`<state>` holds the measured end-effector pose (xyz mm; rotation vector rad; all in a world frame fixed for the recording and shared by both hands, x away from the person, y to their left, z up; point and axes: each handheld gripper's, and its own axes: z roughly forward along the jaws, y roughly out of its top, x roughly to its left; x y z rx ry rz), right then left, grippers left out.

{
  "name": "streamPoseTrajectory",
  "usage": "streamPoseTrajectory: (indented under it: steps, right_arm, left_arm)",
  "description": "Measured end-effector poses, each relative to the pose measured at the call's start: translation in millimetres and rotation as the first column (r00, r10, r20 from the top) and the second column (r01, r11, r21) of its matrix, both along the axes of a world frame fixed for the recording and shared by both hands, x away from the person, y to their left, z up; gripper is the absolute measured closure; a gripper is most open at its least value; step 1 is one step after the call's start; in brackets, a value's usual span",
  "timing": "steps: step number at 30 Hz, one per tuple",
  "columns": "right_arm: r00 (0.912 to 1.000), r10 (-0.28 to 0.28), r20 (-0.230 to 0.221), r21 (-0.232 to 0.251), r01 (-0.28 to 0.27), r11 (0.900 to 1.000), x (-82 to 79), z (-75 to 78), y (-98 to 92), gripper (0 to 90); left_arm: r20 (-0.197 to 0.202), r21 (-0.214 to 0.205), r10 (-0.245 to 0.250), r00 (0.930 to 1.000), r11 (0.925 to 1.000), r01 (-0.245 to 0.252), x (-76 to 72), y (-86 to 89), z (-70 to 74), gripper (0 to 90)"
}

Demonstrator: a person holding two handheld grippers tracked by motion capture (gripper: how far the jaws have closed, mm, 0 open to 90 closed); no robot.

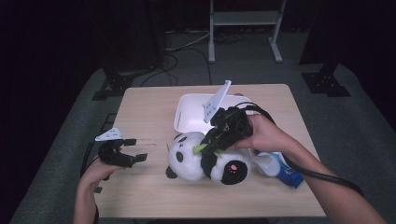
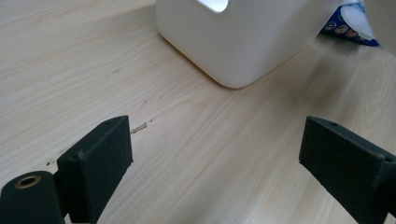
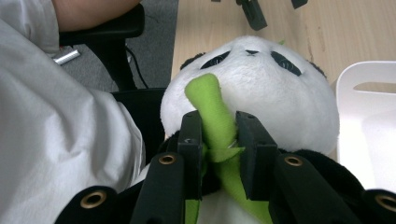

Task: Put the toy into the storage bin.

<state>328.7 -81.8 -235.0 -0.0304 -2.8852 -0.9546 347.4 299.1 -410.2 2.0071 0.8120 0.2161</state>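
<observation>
Pinching the green bamboo stalk [image 3: 219,135] on the plush panda [image 1: 205,161], which lies on the table [image 1: 144,121] just before the white bin [image 1: 187,112], the right gripper [image 1: 210,147] seems to be lifting it, so next a steady carry over the bin's rim, while the left gripper [image 1: 133,156] waits spread open.

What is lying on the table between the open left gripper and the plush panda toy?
Nothing: in the high view, only bare wooden table separates the left gripper from the plush panda toy.
</observation>
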Motion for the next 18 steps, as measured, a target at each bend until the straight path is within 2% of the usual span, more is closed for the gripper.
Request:
streamPoseTrajectory:
  steps: [18]
  right_arm:
    - [0.9987, -0.040, 0.031, 0.015, 0.040, 0.9991, 7.5, 23.3, -9.0, 72.2]
  left_arm:
    - [0.001, -0.013, 0.003, 1.0000, 0.9999, -0.003, -0.1, 1.9, -0.2, 8.4]
